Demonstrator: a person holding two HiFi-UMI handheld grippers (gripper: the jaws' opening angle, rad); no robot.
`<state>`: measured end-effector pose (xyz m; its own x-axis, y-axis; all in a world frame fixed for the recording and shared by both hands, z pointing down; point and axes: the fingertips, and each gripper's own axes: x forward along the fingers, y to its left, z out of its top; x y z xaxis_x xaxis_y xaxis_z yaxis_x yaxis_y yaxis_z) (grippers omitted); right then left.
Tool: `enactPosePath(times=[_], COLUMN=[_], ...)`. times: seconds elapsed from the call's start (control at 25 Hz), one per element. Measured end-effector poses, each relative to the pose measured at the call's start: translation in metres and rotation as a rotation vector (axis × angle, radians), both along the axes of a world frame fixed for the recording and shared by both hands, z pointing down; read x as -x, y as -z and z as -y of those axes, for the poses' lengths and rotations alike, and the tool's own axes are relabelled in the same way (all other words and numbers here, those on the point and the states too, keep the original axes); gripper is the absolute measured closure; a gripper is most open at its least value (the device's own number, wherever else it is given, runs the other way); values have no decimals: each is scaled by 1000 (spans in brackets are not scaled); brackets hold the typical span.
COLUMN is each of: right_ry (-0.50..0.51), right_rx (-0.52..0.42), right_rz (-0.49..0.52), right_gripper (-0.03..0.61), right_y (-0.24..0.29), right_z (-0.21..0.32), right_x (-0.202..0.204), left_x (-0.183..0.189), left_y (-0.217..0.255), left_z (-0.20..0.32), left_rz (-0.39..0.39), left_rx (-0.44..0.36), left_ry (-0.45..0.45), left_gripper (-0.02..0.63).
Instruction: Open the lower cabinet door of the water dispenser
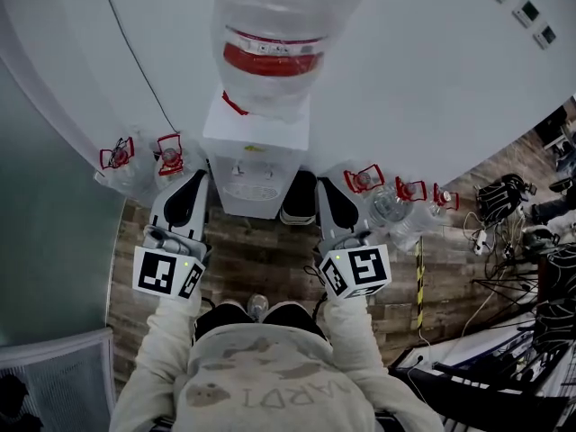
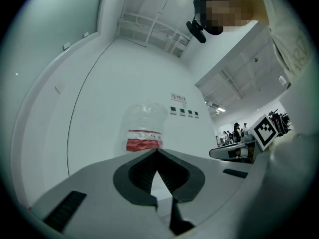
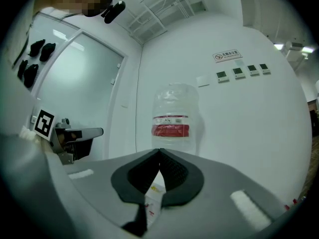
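- While both pairs are clenched with nothing between their tips, the left tongs (image 1: 198,180) and the right tongs (image 1: 324,187) hang on either side of the white box-shaped water dispenser (image 1: 256,142), near it but apart.
- The dispenser stands against a curved white wall (image 1: 405,79), a clear plastic bottle with a red label (image 1: 274,34) upturned on top.
- Its lower cabinet door cannot be seen from above.
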<state>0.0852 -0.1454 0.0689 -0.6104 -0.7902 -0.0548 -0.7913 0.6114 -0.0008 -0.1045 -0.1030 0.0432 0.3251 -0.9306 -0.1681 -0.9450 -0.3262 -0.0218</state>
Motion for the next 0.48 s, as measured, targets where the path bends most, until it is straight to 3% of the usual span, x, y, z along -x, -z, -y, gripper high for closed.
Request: enactPosePath(times=[0.48], right_ry=[11], right_rx=[69], right_rz=[-11], right_gripper=[569], right_y=[-28], right_z=[33], right_x=[19], left_x=[19], left_y=[-25], left_z=[28], left_rz=[-13], left_rx=[59], left_ry=[16], left_gripper=[611])
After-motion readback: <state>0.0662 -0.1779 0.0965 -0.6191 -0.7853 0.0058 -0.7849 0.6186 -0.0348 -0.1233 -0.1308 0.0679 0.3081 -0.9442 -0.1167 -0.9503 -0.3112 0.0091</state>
